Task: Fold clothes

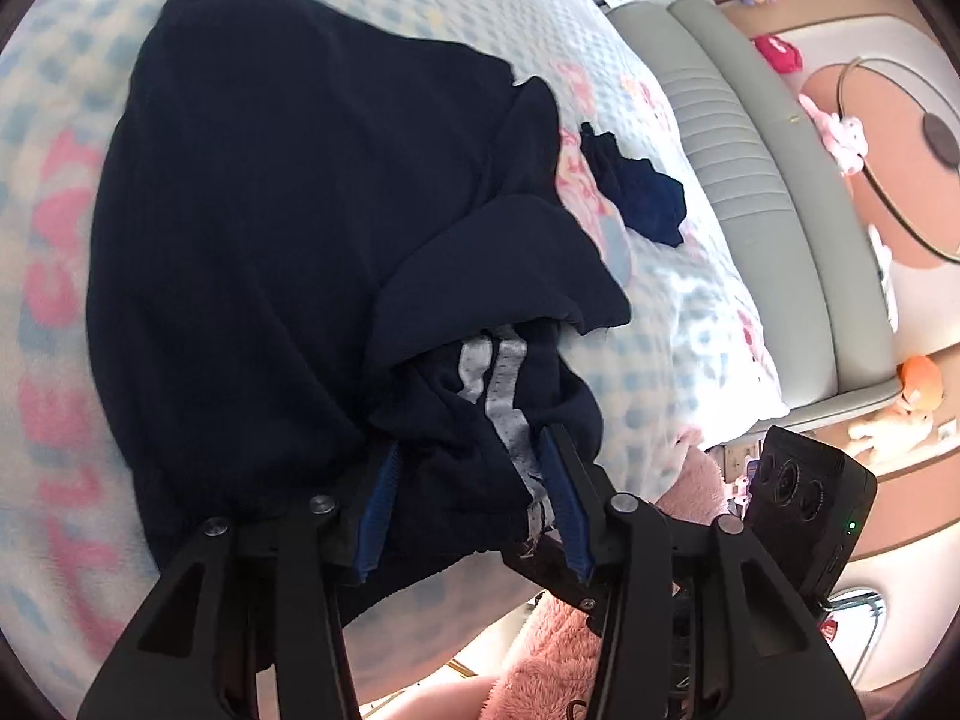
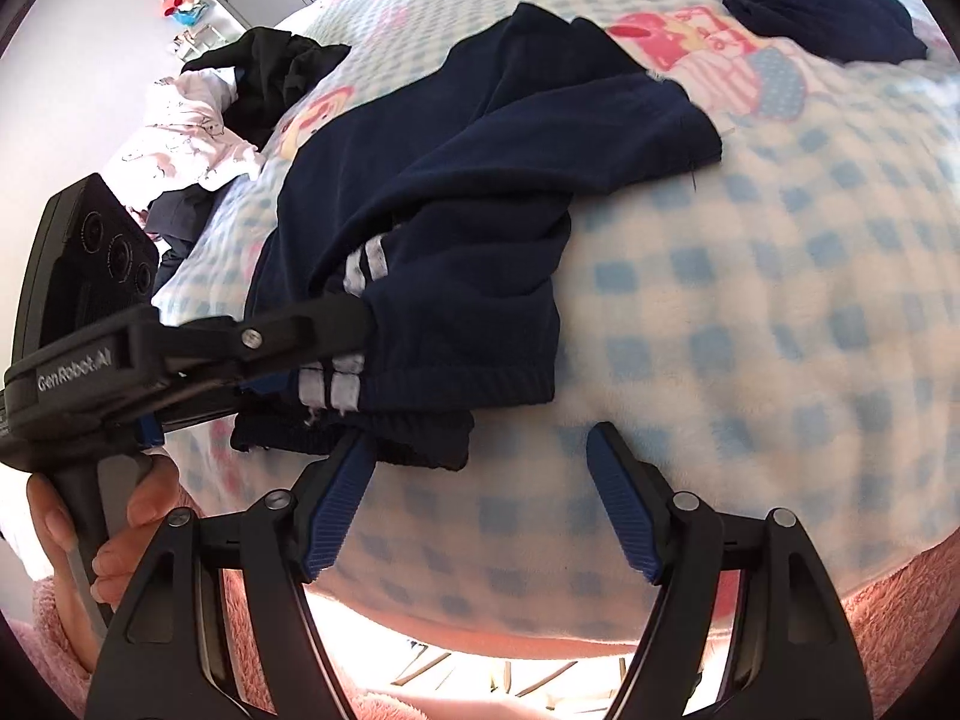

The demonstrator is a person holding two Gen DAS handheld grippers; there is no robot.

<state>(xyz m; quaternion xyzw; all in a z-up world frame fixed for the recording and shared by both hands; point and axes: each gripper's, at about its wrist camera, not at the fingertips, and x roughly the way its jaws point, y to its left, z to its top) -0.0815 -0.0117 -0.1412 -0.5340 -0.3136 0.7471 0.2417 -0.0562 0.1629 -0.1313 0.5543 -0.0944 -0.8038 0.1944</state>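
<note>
Navy striped trousers (image 2: pixel 456 192) are spread on the bed (image 2: pixel 780 300), cuff clamped by left gripper (image 1: pixel 474 480); right gripper (image 2: pixel 480 498) (jaws apart) sits nearest, hem at 11 o'clock.

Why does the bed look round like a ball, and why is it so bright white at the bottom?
Right wrist view: the fisheye lens bulges the checked blanket into a dome, and light under its edge glares white. Left wrist view: same curving, dark corners, and the navy trousers show little detail.

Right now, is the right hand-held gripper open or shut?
Open. The right hand-held gripper holds nothing; its fingers stand wide apart over the checked blanket, beside the navy trousers.
</note>
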